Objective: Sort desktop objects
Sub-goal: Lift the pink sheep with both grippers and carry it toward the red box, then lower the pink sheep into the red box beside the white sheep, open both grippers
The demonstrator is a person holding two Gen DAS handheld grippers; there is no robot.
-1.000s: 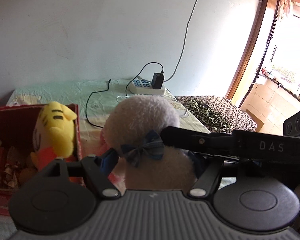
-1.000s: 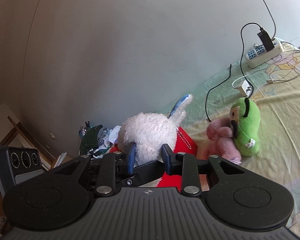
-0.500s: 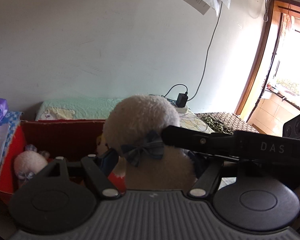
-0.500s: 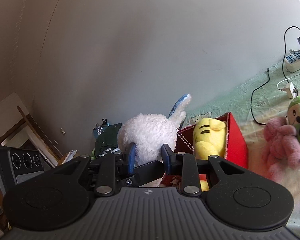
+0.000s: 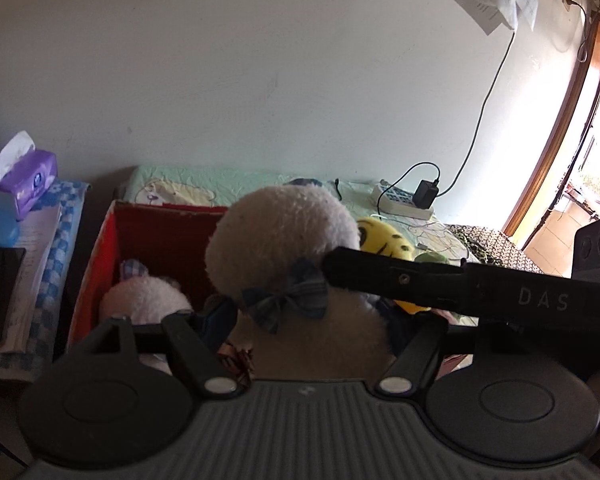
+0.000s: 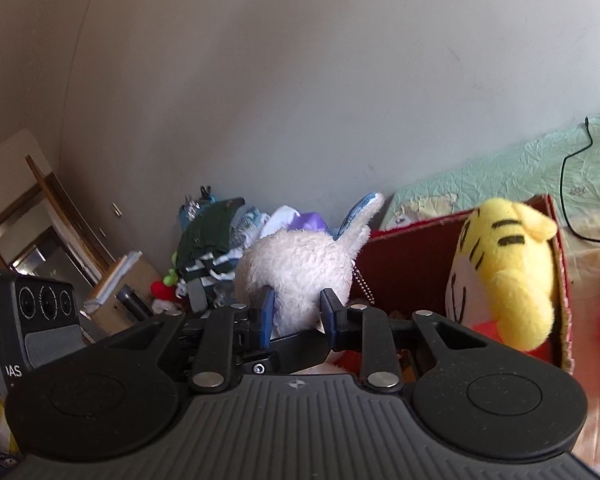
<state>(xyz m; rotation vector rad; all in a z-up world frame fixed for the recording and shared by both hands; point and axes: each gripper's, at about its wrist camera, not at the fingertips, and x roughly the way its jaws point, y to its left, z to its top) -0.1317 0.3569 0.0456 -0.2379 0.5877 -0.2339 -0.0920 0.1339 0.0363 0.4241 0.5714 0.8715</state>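
Two tools share one load here. The bed (image 5: 228, 184) runs along the wall, and on its near end sits the red box (image 5: 112, 232), open-topped, already holding a pale plush (image 5: 144, 300) at its left and a yellow plush (image 6: 500, 272) at its right. Held above the box is the white plush (image 5: 280, 240), bow at its neck, upright with its long axis near vertical. The left tool (image 5: 312, 336) is closed round its body, fingers pressed into the fur on either side. The right tool (image 6: 296, 312) is closed on the same toy from the other side — its blue pads bite the fur low on the head, and its black arm crosses the left view at neck height. The relation that matters: the box's free space lies straight below and slightly left of the toy, between the two plush already inside. Both tools are equally near, so my guess is a joint lowering, then letting go. Smallest in view — a bead chain (image 6: 360, 284) hanging from the toy, which could snag the box wall.
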